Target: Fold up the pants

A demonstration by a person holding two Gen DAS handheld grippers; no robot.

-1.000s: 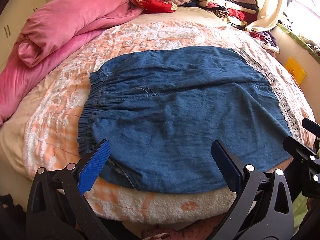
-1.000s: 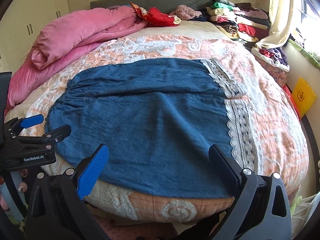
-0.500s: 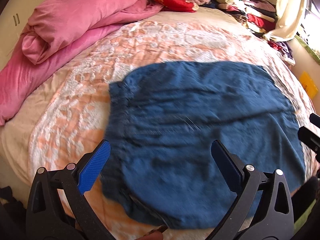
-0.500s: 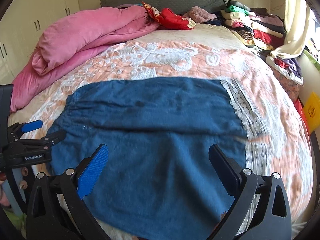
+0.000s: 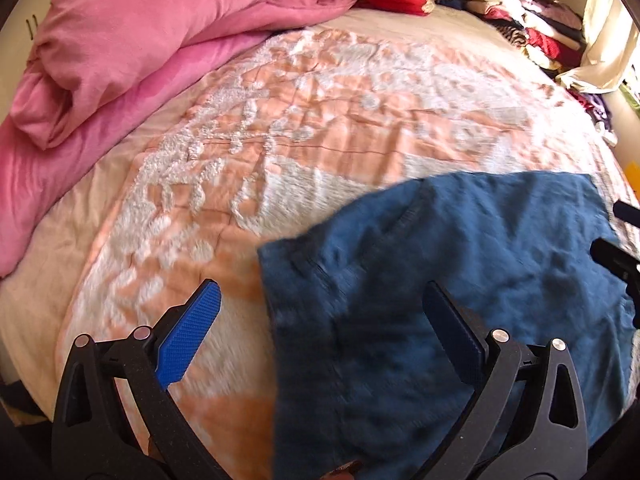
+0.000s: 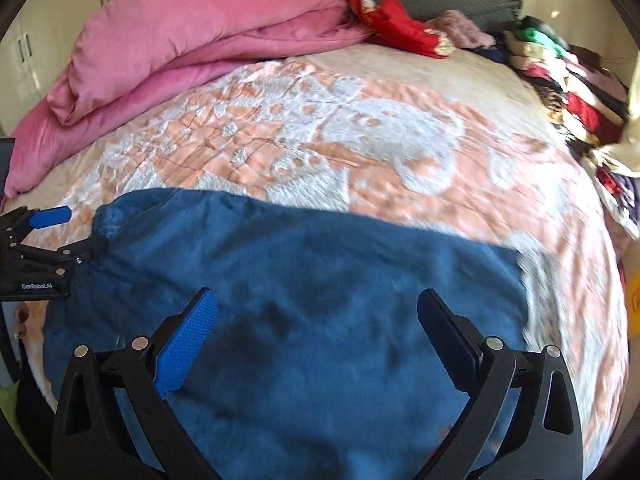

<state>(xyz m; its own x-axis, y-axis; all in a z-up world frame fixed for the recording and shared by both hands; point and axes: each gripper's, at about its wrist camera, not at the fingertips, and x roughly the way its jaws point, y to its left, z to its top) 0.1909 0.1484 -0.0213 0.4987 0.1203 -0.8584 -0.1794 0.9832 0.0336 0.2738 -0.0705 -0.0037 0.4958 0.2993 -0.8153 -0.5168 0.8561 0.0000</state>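
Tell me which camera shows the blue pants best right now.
The right wrist view: the blue pants fill its lower half, with the top edge and both sides visible. The left wrist view shows only part of them, lower right, blurred and cut off by the frame.

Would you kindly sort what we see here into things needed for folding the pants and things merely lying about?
For the job:
blue pants
left claw, open
right claw, open
bedspread, the work surface

Lying about:
pink duvet
red cloth
stacked clothes
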